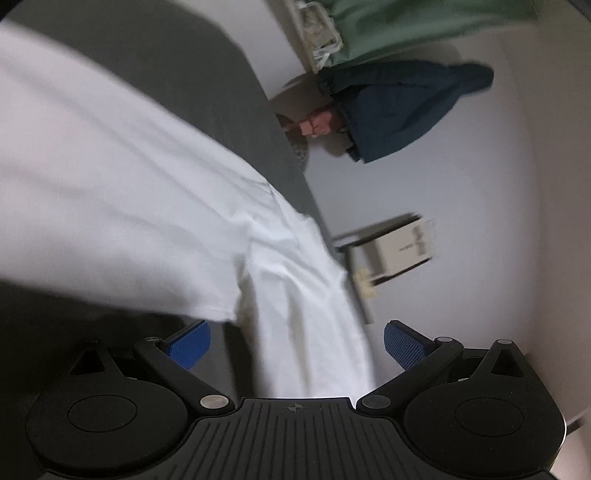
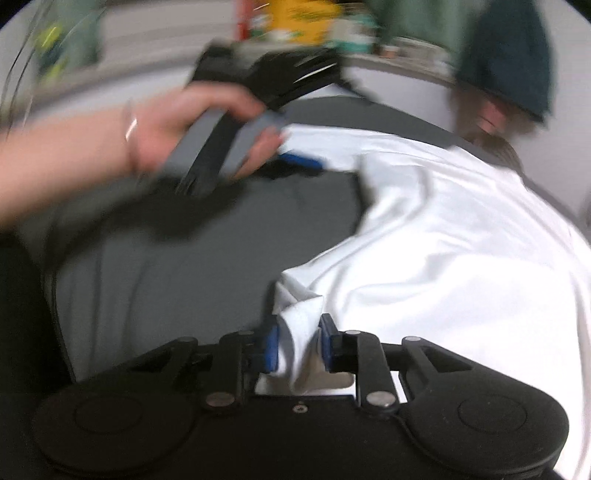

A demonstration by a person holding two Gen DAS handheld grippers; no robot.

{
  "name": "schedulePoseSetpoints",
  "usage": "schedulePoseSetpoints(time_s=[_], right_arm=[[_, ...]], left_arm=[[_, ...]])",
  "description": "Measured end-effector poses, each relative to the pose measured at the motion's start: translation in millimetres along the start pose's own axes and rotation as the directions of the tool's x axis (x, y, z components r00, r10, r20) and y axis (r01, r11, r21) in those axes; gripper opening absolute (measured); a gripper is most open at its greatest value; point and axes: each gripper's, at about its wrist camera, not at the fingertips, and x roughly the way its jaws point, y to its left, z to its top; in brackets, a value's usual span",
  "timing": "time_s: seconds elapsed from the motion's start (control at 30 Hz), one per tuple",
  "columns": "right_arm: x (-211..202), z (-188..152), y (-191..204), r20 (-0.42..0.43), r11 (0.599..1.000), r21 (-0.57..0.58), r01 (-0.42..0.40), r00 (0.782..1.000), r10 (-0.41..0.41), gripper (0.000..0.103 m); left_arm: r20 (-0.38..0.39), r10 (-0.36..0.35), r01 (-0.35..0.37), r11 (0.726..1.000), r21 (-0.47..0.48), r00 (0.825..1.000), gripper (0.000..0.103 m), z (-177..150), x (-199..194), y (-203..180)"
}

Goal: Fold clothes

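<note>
A white garment (image 1: 110, 206) lies spread over a grey surface (image 1: 192, 66). In the left wrist view my left gripper (image 1: 295, 345) stands open, its blue pads (image 1: 404, 345) wide apart with a fold of the white cloth running between them. In the right wrist view my right gripper (image 2: 297, 349) is shut on a bunched corner of the white garment (image 2: 443, 236). The left gripper (image 2: 299, 162) shows there too, held by a hand (image 2: 162, 136) at the garment's far edge, blurred by motion.
The grey surface (image 2: 166, 266) lies bare to the left of the garment. A dark blue cloth (image 1: 402, 110) and a green cloth (image 1: 417, 26) hang by the pale wall, with a white box (image 1: 402, 247) nearby. Blurred coloured items (image 2: 295, 18) stand at the back.
</note>
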Motion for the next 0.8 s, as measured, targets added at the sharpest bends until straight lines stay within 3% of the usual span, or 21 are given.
schedulePoseSetpoints(time_s=[0.1, 0.23, 0.33, 0.43, 0.57, 0.8], right_arm=[[-5.2, -4.7, -40.3, -0.015, 0.959, 0.282, 0.019, 1.000, -0.015, 0.022], [2.2, -15.5, -65.6, -0.116, 0.920, 0.375, 0.113, 0.990, -0.075, 0.023], [0.5, -9.8, -57.4, -0.125, 0.945, 0.294, 0.143, 0.986, -0.110, 0.035], [-5.2, -3.1, -40.3, -0.087, 0.971, 0.145, 0.189, 0.980, -0.177, 0.037], [-8.0, 5.1, -6.0, 0.005, 0.977, -0.088, 0.195, 0.981, -0.196, 0.038], [-3.9, 10.7, 13.8, 0.036, 0.970, -0.194, 0.148, 0.989, -0.144, 0.038]], left_arm=[[0.003, 0.040, -0.040, 0.996, 0.082, 0.999, 0.103, 5.5, 5.3, -3.8], [0.005, 0.036, -0.036, 0.983, 0.180, 0.999, 0.103, 3.7, 3.6, -6.6], [0.011, 0.025, -0.027, 0.974, 0.223, 1.000, 0.103, 3.5, 2.5, -7.3], [0.011, 0.017, -0.019, 0.971, 0.237, 1.000, 0.103, 3.4, -2.6, -6.0], [0.022, 0.002, -0.007, 0.972, 0.233, 1.000, 0.103, 4.0, -6.1, -4.7], [0.046, -0.018, 0.007, 0.973, 0.232, 0.999, 0.102, 4.7, -11.2, -3.3]])
